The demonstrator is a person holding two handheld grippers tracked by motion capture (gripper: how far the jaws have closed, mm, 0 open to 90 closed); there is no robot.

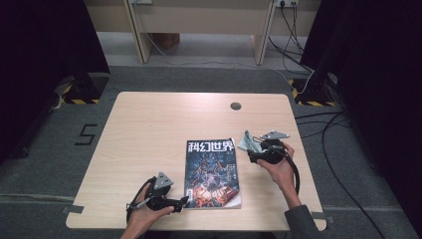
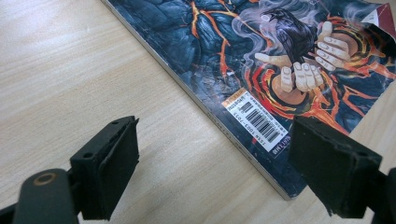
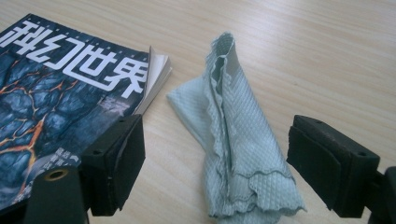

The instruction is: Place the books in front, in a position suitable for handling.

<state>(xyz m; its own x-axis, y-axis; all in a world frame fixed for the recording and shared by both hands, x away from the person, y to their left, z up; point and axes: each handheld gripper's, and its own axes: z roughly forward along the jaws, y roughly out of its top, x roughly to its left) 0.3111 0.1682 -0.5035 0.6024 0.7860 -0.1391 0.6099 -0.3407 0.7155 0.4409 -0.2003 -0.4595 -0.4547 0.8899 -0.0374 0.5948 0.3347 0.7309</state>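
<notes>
Even overhead light falls on the pale worktop (image 1: 149, 129) while the room's sides sink into black, shadows stay soft, and the near jaws look slightly blurred close up.

surface: pale wooden rectangular tabletop with rounded corners (image 1: 149, 129), round grey cable port (image 1: 236, 105) near its far edge, well beyond the right hand-held gripper (image 1: 263, 147)
floor: grey carpet (image 1: 45, 149) around the surface, a dark "5" mark (image 1: 85, 134) out past the left hand-held gripper (image 1: 171, 201)
far side: light wooden desk frame (image 1: 199, 25), black cables (image 1: 293, 35) hanging at its right
sides: black curtains (image 1: 40, 50) both sides; yellow-black striped stand bases (image 1: 79, 99)
light: even, dim at edges
</notes>
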